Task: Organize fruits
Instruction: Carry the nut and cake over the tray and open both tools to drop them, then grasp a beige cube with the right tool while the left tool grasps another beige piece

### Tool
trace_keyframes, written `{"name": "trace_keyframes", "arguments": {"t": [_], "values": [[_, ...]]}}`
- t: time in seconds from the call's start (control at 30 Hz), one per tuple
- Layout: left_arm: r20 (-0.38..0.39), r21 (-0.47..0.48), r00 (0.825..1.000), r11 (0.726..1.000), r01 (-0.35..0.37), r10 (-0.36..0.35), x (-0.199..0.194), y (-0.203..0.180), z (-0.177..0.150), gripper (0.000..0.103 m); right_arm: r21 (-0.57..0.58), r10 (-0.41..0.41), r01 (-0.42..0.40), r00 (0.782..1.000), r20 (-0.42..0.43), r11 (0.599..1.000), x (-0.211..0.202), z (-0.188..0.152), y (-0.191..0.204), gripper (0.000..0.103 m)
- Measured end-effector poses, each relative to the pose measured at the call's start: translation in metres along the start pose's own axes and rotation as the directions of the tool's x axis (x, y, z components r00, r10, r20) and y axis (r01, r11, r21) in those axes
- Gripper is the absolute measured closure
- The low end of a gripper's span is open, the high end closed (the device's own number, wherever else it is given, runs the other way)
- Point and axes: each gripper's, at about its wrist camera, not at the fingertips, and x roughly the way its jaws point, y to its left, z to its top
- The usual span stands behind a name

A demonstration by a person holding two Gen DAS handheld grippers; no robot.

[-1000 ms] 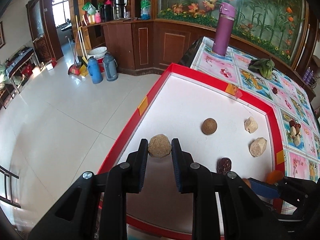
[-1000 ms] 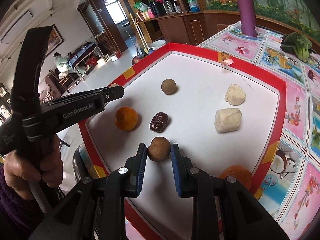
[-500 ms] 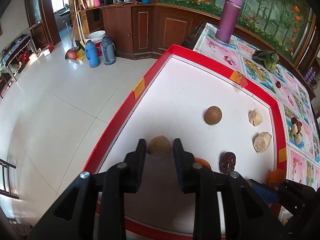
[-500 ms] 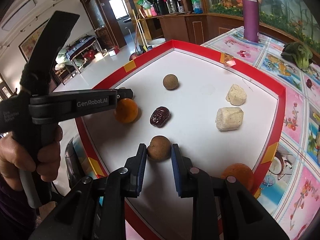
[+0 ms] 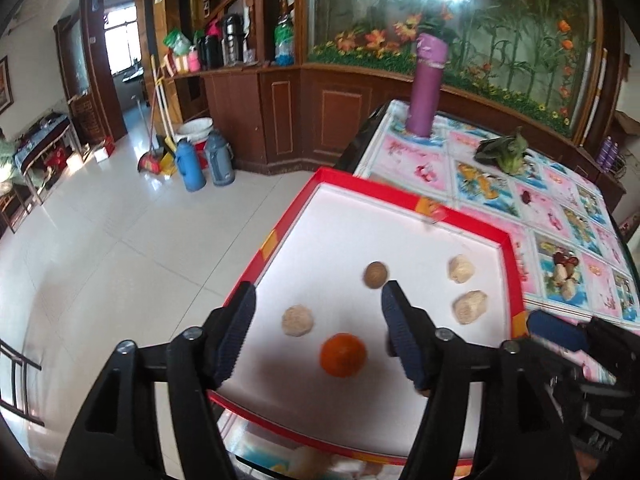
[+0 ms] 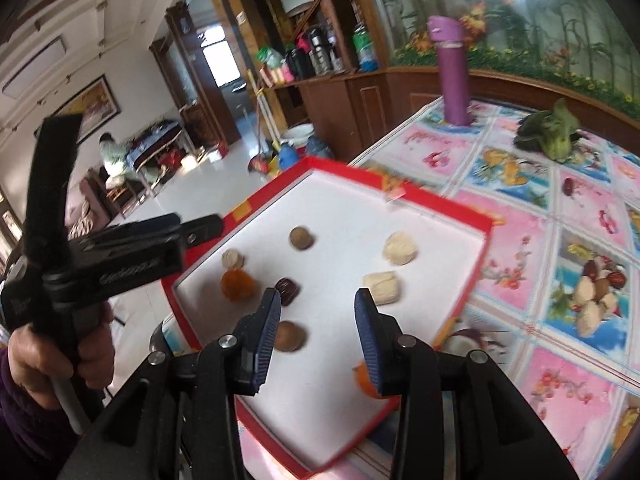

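— Floral worktop (image 6: 520,248), red-rimmed tray (image 5: 404,200): where's the fruit?

— On the tray. My left tongs (image 5: 316,330) and right tongs (image 6: 316,328) both gape, empty.

— Risk?

— The round brown fruit (image 6: 290,336) could roll if I nudge it.

The tray (image 5: 362,191) was white inside with a red rim carrying yellow patches. On it lay an orange fruit (image 5: 343,355), a tan rough ball (image 5: 297,320), a brown round fruit (image 5: 375,275) and a dark maroon date (image 6: 287,291) — plus two cream lumps. The tablecloth (image 6: 532,232) showed pink and blue picture squares (flowers, fruit); the flask (image 6: 451,68) was purple.
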Motion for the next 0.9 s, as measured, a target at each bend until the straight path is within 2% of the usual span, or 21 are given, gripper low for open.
{"name": "trace_keyframes", "arguments": {"t": [0.13, 0.27, 0.33, 0.43, 0.53, 0.6, 0.67, 0.77, 0.9], "values": [[0.033, 0.045, 0.999, 0.998, 0.040, -0.042, -0.018, -0.022, 0.000, 0.028, 0.041, -0.042, 0.040, 0.998, 0.041, 0.998, -0.021, 0.002, -0.018, 0.065], [0.046, 0.092, 0.996, 0.993, 0.075, -0.079, -0.030, -0.046, -0.002, 0.019, 0.092, -0.100, 0.093, 0.992, 0.077, 0.991, -0.048, -0.001, -0.045, 0.064], [0.045, 0.120, 0.993, 0.988, 0.101, -0.107, -0.034, -0.059, -0.004, 0.019, 0.128, -0.135, 0.123, 0.986, 0.094, 0.984, -0.064, -0.004, -0.065, 0.064], [0.036, 0.164, 0.989, 0.977, 0.135, -0.143, -0.038, -0.083, -0.009, 0.019, 0.198, -0.226, 0.201, 0.968, 0.114, 0.959, -0.092, -0.016, -0.102, 0.064], [0.011, 0.225, 0.981, 0.956, 0.188, -0.196, -0.037, -0.111, -0.014, 0.019, 0.291, -0.321, 0.279, 0.941, 0.107, 0.915, -0.118, -0.032, -0.145, 0.064], [-0.018, 0.265, 0.975, 0.939, 0.220, -0.223, -0.033, -0.132, -0.018, 0.019, 0.330, -0.385, 0.339, 0.919, 0.085, 0.881, -0.131, -0.044, -0.171, 0.064], [-0.041, 0.292, 0.968, 0.924, 0.247, -0.246, -0.030, -0.149, -0.021, 0.019, 0.359, -0.415, 0.373, 0.909, 0.043, 0.856, -0.136, -0.054, -0.194, 0.064], [-0.074, 0.331, 0.961, 0.902, 0.277, -0.268, -0.023, -0.175, -0.025, 0.019, 0.376, -0.397, 0.368, 0.918, 0.001, 0.850, -0.132, -0.060, -0.210, 0.064], [-0.123, 0.384, 0.954, 0.873, 0.301, -0.275, -0.009, -0.206, -0.032, 0.019, 0.327, -0.354, 0.345, 0.935, -0.032, 0.880, -0.110, -0.053, -0.211, 0.064]]}}
